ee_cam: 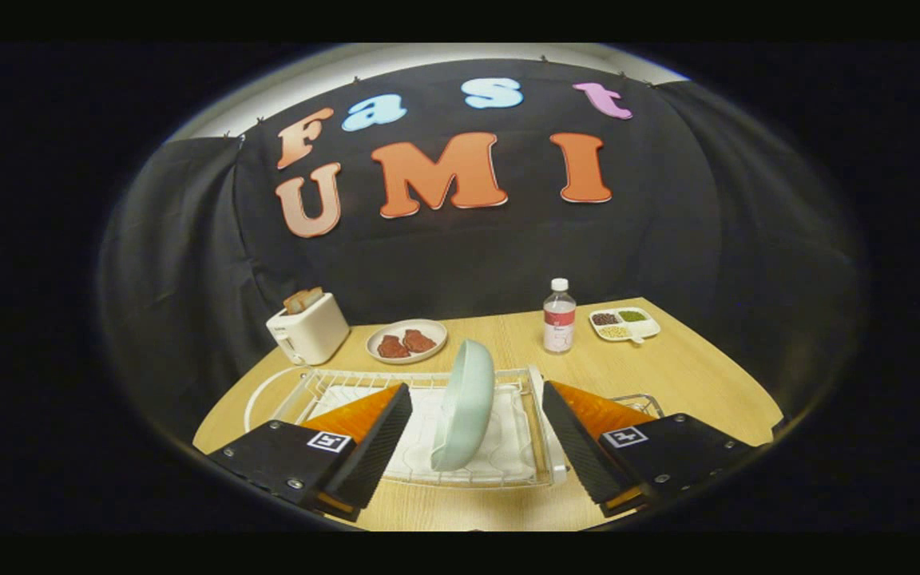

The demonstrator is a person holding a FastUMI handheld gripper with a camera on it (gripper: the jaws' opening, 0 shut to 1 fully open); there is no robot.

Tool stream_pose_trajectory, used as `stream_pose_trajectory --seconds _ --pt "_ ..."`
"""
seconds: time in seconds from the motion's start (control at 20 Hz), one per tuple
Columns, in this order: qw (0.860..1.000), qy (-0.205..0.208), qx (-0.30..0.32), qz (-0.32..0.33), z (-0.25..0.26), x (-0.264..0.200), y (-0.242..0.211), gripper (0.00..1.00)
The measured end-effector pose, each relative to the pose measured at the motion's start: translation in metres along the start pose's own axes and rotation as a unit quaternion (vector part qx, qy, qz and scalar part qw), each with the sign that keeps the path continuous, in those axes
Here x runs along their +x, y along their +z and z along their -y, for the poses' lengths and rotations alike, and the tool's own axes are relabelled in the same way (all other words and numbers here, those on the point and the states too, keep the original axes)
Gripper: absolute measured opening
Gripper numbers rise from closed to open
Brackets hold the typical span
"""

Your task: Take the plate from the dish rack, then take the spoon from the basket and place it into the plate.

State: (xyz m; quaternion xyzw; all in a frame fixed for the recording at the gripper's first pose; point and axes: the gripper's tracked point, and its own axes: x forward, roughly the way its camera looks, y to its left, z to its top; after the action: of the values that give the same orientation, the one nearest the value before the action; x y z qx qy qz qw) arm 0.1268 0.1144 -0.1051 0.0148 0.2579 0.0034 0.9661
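Pale green plate (464,403) (smooth, round), upright on edge in wire dish rack (428,471), tool (476,435) spread wide around it

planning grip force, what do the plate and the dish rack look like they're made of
Plate: likely glazed ceramic or melamine; pale green, smooth, soft sheen. Dish rack: thin white coated metal wire. Open gripper straddles the upright plate, fingers not touching.

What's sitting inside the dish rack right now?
A pale green plate stands on edge in the dish rack, between the open gripper's fingers, untouched. A white tray lies beneath; the fingers cover the rack's outer parts.
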Motion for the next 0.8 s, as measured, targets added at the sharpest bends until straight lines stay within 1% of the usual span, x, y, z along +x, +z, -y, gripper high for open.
stream_pose_trajectory --seconds 0.2,0.3,0.35,0.4,0.45,0.5,0.55,0.6,0.7,0.8 --pt "0.998 -0.039 -0.005 -0.044 0.000 0.032 -0.009 0.97" --pt "0.996 -0.053 0.001 -0.071 0.001 0.043 -0.018 0.94" --pt "0.995 -0.056 0.002 -0.085 -0.001 0.046 -0.023 0.88" --pt "0.994 -0.060 0.000 -0.094 -0.002 0.050 -0.027 0.84" --pt "0.993 -0.066 -0.007 -0.100 -0.002 0.052 -0.030 0.77" --pt "0.991 -0.074 -0.015 -0.107 0.000 0.055 -0.033 0.72" --pt "0.990 -0.084 -0.025 -0.113 0.002 0.057 -0.037 0.62" --pt "0.988 -0.093 -0.034 -0.117 0.004 0.058 -0.039 0.55" --pt "0.985 -0.116 -0.043 -0.122 0.006 0.057 -0.037 0.32" --pt "0.981 -0.137 -0.054 -0.128 0.010 0.055 -0.035 0.28"
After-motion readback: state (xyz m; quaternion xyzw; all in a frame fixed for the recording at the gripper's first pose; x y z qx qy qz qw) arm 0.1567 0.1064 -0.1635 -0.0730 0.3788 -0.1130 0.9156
